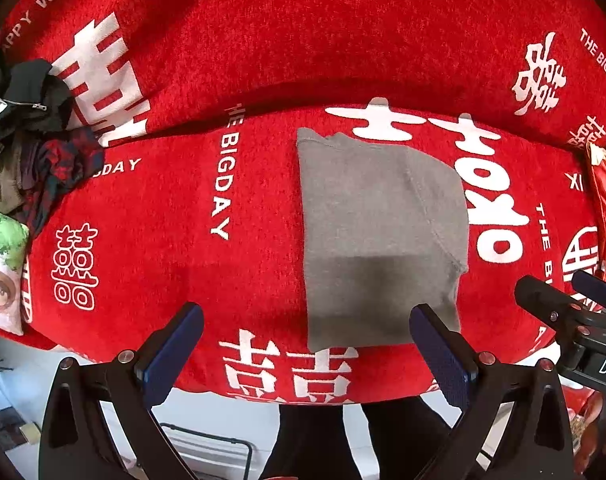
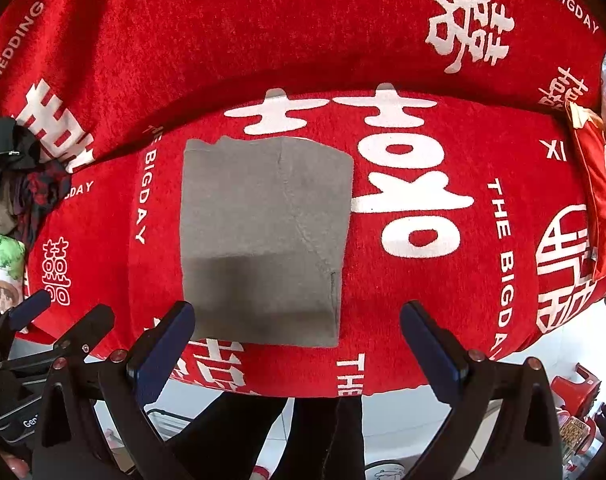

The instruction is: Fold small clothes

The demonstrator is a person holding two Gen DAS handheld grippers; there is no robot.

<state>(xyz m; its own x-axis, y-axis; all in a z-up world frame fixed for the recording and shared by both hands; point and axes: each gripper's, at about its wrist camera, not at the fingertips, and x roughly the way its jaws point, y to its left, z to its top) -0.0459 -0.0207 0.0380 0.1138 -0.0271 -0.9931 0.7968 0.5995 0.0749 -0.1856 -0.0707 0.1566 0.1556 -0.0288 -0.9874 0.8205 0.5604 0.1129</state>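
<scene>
Folded grey garment (image 1: pixel 379 236) lies flat on the red blanket (image 1: pixel 163 208), just beyond the left gripper (image 1: pixel 307 344) and right gripper (image 2: pixel 299 340), both spread wide and empty.

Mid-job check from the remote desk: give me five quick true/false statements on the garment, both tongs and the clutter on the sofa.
1. The folded grey knit garment lies flat on the red printed sofa cover. True.
2. The left tongs grip it. False: open, empty.
3. The right tongs are open. True.
4. The heap of dark clothes lies right of the garment. False: far left.
5. The garment is spread unfolded. False: it is a compact rectangle.
</scene>
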